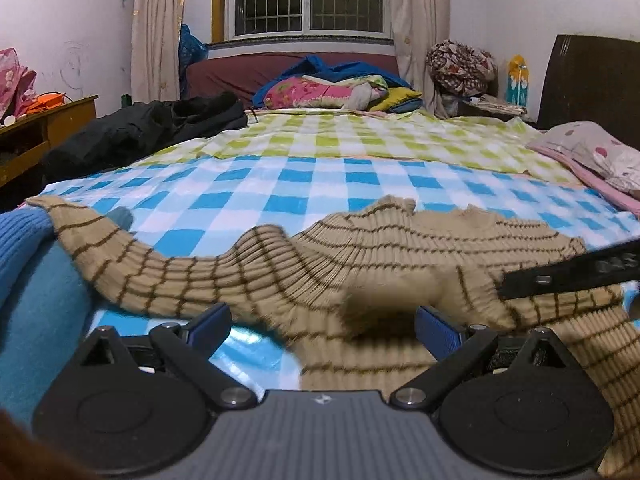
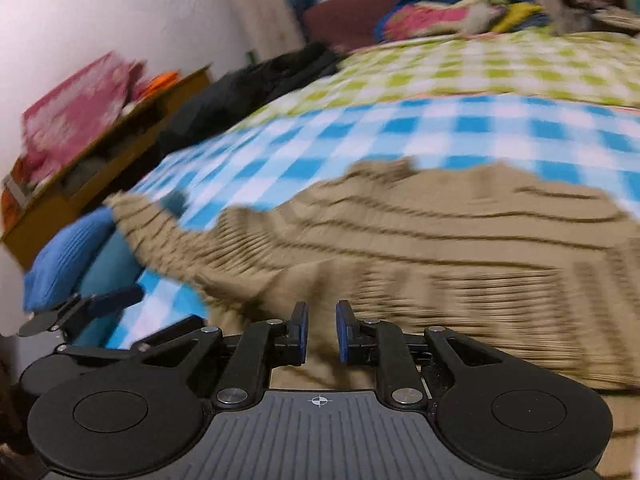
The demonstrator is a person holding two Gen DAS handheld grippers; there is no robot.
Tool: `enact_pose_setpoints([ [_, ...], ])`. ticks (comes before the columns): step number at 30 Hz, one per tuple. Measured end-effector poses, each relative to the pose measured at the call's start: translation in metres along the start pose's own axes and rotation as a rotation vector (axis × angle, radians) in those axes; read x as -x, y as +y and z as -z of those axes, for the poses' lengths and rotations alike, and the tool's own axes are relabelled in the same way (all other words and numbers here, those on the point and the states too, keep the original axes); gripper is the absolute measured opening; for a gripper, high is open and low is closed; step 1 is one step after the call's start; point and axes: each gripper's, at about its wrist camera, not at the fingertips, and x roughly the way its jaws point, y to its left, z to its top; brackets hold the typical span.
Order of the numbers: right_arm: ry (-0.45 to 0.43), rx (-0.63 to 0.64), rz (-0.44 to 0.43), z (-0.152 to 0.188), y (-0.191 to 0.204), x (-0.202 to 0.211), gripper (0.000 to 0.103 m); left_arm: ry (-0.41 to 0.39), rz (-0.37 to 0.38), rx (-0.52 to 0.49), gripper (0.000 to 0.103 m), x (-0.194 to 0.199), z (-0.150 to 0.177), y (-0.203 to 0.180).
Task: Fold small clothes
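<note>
A beige knitted sweater (image 1: 400,248) with thin brown stripes lies across the blue-checked bedsheet (image 1: 280,184), one sleeve stretched out to the left. My left gripper (image 1: 322,322) stands wide open just above its near edge, with a blurred fold of the knit between the blue pads (image 1: 434,324) but not pinched. One black finger of the right gripper (image 1: 568,272) reaches in over the sweater from the right. In the right wrist view, which is blurred, my right gripper (image 2: 322,330) hovers over the sweater (image 2: 440,240) with a narrow gap between its pads and nothing gripped.
A blue knit (image 1: 20,240) and a teal cloth (image 1: 40,320) lie at the left under the sleeve end. A black jacket (image 1: 140,132) sits far left on the bed, piled bedding (image 1: 332,92) at the back, a pink pillow (image 1: 592,156) at the right. A wooden desk (image 1: 48,128) stands beside the bed.
</note>
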Motion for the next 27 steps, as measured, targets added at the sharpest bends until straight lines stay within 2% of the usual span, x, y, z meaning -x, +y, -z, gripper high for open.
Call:
enact_pose_setpoints([
  [5, -0.033, -0.061, 0.078, 0.003, -0.042, 0.027, 0.017, -0.026, 0.017, -0.033, 0.103, -0.011, -0.013, -0.021],
  [8, -0.042, -0.027, 0.126, 0.004, -0.052, 0.033, 0.017, 0.010, 0.002, -0.056, 0.103, -0.025, -0.011, -0.027],
  [10, -0.054, -0.048, 0.165, 0.004, -0.061, 0.038, 0.017, 0.055, -0.023, -0.075, 0.103, -0.036, -0.005, -0.028],
  [14, -0.048, -0.110, 0.313, 0.013, -0.086, 0.037, 0.018, 0.116, -0.099, -0.094, 0.103, -0.047, 0.006, -0.024],
  [16, 0.007, -0.106, 0.380, 0.022, -0.094, 0.031, 0.017, 0.114, -0.107, -0.077, 0.103, -0.046, 0.007, -0.020],
  [21, -0.002, -0.045, 0.395, 0.024, -0.081, 0.037, 0.019, 0.085, -0.176, -0.092, 0.103, -0.040, 0.006, -0.014],
  [27, -0.017, 0.095, 0.224, 0.013, -0.027, 0.028, 0.020, 0.062, -0.194, -0.080, 0.103, -0.026, 0.013, 0.000],
])
